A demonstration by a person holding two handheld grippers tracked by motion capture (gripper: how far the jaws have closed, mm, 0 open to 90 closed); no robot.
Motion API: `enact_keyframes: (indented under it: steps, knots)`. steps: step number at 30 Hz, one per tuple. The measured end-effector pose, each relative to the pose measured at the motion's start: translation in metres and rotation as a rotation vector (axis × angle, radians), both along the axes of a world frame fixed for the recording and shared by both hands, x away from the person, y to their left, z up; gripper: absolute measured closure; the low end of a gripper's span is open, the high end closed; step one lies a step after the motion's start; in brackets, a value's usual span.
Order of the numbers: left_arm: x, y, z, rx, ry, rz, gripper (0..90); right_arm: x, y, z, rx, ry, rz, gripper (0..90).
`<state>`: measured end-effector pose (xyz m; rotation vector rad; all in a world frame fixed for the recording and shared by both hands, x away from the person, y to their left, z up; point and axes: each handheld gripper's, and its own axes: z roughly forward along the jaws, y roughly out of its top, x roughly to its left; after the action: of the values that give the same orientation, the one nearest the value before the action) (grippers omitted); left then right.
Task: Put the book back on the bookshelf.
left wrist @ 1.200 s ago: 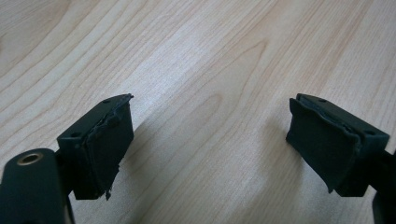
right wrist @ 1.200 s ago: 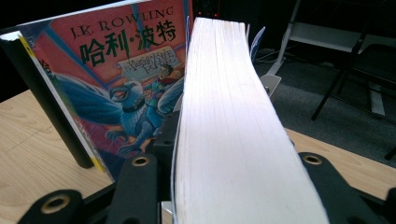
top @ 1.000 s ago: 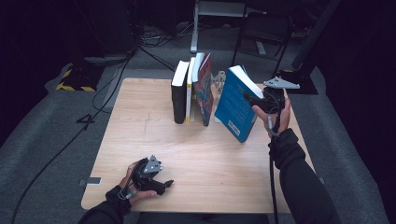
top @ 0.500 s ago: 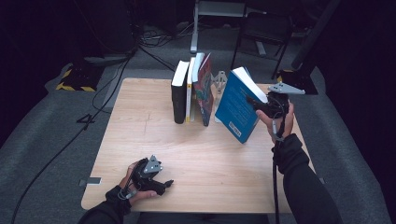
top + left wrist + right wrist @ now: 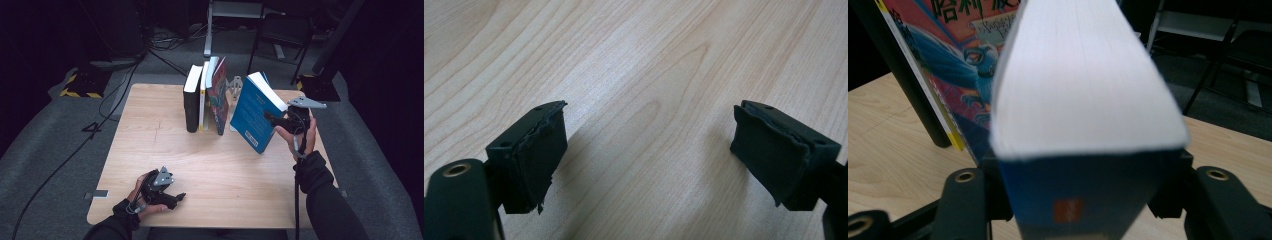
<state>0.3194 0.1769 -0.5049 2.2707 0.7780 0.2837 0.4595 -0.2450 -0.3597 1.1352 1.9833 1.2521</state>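
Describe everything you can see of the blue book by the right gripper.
The blue book is a thick paperback with a blue cover and white page edges. It stands tilted on the wooden table, apart from the upright row of books. Its edge sits between the jaws of the right gripper, which have just been opening.

The high view looks down and forward over the whole table [image 5: 210, 165]. The left gripper view faces its wood closely; the right gripper view shares the book [image 5: 1083, 100] edge.
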Motion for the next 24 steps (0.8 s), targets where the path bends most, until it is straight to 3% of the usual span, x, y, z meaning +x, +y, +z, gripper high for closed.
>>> enact_keyframes:
  steps: [7,8,13,17,24]
  knots:
    - [0.0,0.0,0.0,0.0,0.0,0.0,14.5,-0.006,-0.003,-0.021,0.013,0.014,0.005,41.1]
    - [0.0,0.0,0.0,0.0,0.0,0.0,14.5,-0.006,-0.003,-0.03,0.01,0.032,0.007,41.2]
    - [0.0,0.0,0.0,0.0,0.0,0.0,14.5,-0.002,-0.007,-0.057,0.077,0.084,0.026,40.6]
    - [0.0,0.0,0.0,0.001,-0.001,0.0,14.5,-0.002,-0.007,-0.069,0.105,0.086,0.013,40.7]
    - [0.0,0.0,0.0,0.0,0.0,0.0,14.5,-0.001,-0.001,-0.093,0.08,0.1,-0.002,45.2]
